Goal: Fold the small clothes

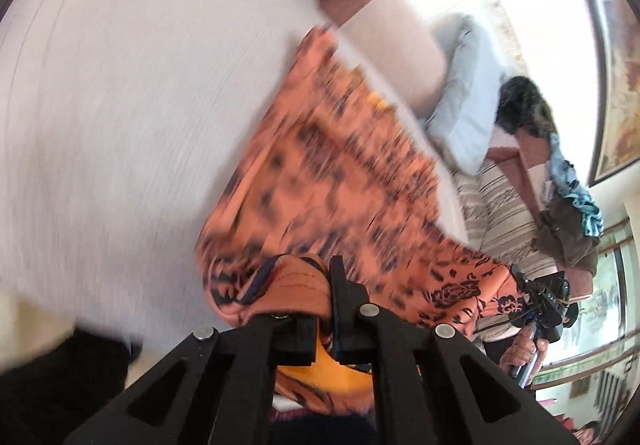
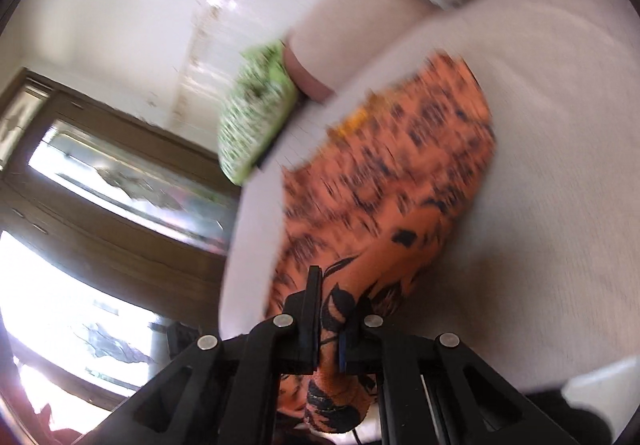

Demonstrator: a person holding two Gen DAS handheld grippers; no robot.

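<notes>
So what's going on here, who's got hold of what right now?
A person is working with two hand-held grippers on an orange patterned garment. The left hand-held gripper is shut on one bunched edge of it, and the right hand-held gripper is shut on another edge. The rest of the cloth trails onto the white surface. A green patterned item sits at that surface's far edge. Both views are blurred.

Orange garment (image 1: 340, 181) with black floral print, blurred, near edge lifted off the white surface (image 1: 120, 105).

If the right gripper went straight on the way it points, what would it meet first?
Probably the orange garment it already clamps, which stretches ahead of the right gripper over the white surface; blur leaves depth unclear.
</notes>
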